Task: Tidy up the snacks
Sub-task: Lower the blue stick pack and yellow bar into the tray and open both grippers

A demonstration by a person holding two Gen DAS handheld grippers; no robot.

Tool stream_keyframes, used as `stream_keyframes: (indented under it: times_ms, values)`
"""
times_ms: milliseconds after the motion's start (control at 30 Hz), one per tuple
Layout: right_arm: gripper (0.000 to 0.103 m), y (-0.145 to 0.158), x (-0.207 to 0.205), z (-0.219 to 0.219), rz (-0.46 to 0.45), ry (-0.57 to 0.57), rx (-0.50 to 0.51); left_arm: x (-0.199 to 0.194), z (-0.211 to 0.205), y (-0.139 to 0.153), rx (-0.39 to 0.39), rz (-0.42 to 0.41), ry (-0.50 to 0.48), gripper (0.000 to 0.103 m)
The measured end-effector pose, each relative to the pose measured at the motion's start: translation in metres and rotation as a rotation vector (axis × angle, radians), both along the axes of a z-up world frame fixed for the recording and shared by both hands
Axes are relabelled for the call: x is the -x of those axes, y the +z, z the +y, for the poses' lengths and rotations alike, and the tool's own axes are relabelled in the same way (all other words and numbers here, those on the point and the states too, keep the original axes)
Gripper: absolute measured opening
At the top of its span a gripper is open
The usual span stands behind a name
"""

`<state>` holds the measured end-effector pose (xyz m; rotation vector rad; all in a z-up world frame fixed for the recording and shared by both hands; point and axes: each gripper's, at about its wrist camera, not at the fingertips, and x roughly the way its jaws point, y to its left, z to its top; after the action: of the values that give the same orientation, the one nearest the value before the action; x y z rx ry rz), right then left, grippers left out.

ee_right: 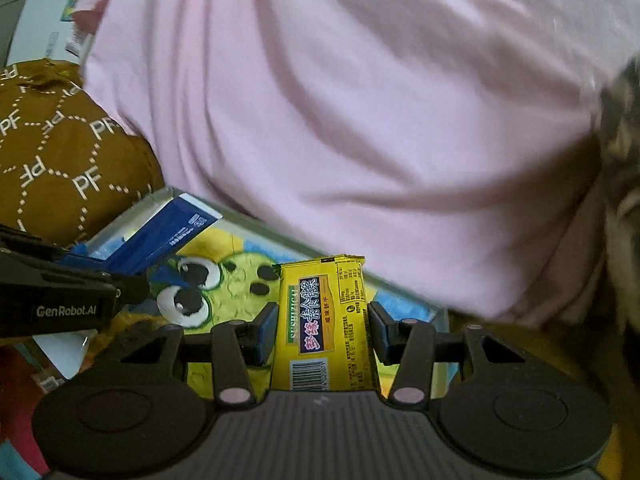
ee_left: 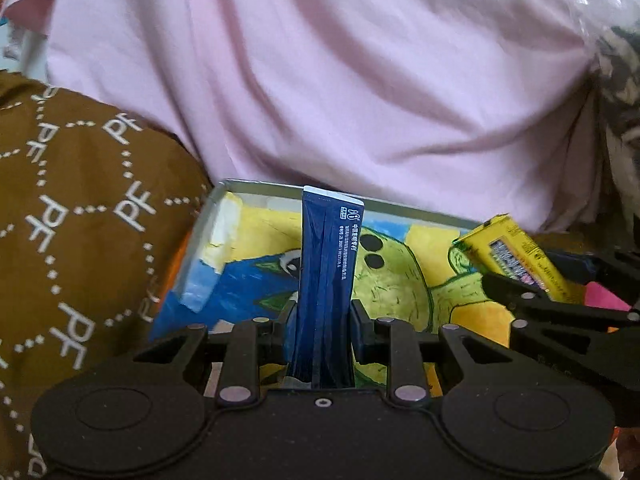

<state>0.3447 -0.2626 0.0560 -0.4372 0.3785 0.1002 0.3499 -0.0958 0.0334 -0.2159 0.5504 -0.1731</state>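
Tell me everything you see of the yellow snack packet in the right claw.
The yellow snack packet is a flat, glossy foil-like wrapper with a dark label of Chinese characters, fine print and a barcode at its near end. It points away from the camera, clamped by the right claw, pads on both long edges, above the cartoon-printed box.

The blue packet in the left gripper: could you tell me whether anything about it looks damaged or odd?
Slightly. The blue packet is pinched in the left gripper, so its lower part is creased; its top is intact. The yellow snack packet looks flat.
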Motion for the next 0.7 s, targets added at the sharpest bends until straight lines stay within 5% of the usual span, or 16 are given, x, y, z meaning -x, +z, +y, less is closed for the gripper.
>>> stream_keyframes:
  times_ms: [333,500,700]
  values:
    - [0.052,-0.031,-0.021,-0.013,0.143,-0.032,-0.034,-0.021,-0.017,-0.027,-0.020,0.081,-0.029,0.029]
    - [0.052,-0.037,-0.023,-0.014,0.166,-0.032,-0.032,-0.020,-0.023,-0.028,-0.059,0.064,-0.044,0.031]
    - [0.055,-0.037,-0.022,-0.016,0.180,-0.046,-0.050,-0.022,-0.022,-0.027,-0.016,0.087,-0.036,0.040]
